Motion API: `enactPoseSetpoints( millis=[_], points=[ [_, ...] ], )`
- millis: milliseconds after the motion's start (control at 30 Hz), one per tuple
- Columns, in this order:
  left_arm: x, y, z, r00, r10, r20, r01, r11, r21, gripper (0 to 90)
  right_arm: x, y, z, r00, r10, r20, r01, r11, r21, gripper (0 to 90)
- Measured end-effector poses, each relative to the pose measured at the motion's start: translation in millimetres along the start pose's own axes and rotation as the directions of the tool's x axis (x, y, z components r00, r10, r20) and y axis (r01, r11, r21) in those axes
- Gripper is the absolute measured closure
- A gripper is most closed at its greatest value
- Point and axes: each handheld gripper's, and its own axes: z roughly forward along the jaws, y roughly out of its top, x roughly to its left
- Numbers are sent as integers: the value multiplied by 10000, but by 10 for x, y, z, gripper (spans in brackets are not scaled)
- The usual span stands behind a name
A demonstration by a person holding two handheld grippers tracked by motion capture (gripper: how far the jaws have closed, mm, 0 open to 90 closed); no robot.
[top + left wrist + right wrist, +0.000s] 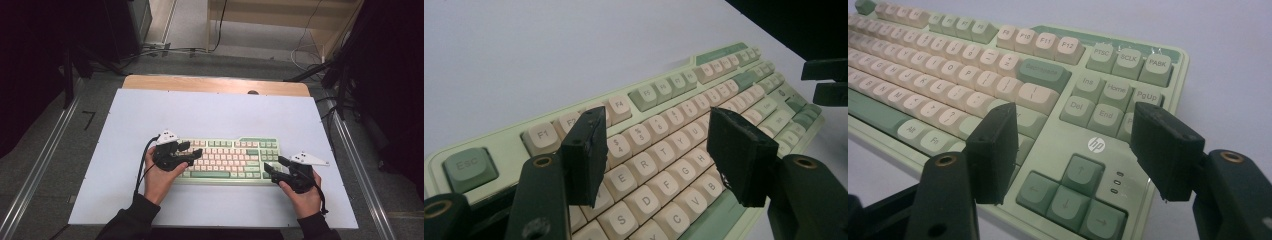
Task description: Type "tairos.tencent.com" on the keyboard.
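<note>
Here, nearest the person, two hands come up from the bottom of the high view, each holding a gripper at one end of a keyboard (pixel 231 160). The keyboard lies flat on the white table (pixel 150 115), a little nearer the person than the table's middle, its long side running left to right. Its case is pale green; most keys are cream, with darker green ones at the edges, the space bar row and the arrow cluster.

The left gripper (pixel 192 154) hangs over the keyboard's left end, jaws spread apart and holding nothing. The right gripper (pixel 274 166) sits at the right end, jaws likewise wide with nothing pinched.

From above, the key legends are too small to read. The left gripper view makes them plain: the green Esc key (pixel 469 167) sits at the near left corner, with the F-row and letter rows running away behind the left gripper (pixel 664 150); the keys lie below the gap between the jaws. Far off at the right edge, the other gripper's black jaws (pixel 830 80) show.

The right gripper view gives the other end: the arrow keys (pixel 1068 192) below the right gripper (pixel 1075 145), a white logo (pixel 1096 145) on the case, three small lights beside it, and the Backspace key (pixel 1043 72) farther back.
</note>
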Motion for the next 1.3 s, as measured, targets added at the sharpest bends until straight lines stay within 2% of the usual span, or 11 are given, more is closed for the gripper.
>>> enactPoseSetpoints(
  millis=[200,333,467,567,600,833,933,1167,1300],
  points=[
    [15,-20,-12,10000,9,19,-10,10000,95,467,2,-2,1,10000,-4,-8,4,10000,18,344],
    [37,-55,-31,10000,18,-49,-17,9999,157,594,2,-5,1,10000,1,-28,-1,10000,19,345],
    [75,-86,-76,9999,-64,120,61,9997,252,796,0,-7,-3,10000,-3,-47,3,10000,17,344],
    [104,-109,-110,9998,-78,167,72,9994,335,894,-1,-9,-3,10000,6,-57,-6,10000,23,344],
    [124,-129,-124,9999,-47,129,41,9989,468,900,0,-9,-3,10000,4,-54,-4,10000,23,344],
    [178,-190,-169,9998,-78,-168,87,9985,547,900,2,-10,-6,10000,19,-56,-19,10000,23,344],
    [197,-229,-168,9995,7,-330,19,9967,806,900,5,-11,-3,10000,14,-62,-14,10000,35,344],
    [183,-264,-130,9977,298,-603,-229,9935,1111,900,7,-12,-4,10000,9,-62,-9,10000,41,344],
    [184,-271,-122,9977,288,-606,-217,9932,1147,900,7,-13,-1,10000,9,-66,-8,10000,58,344]
  ],
)
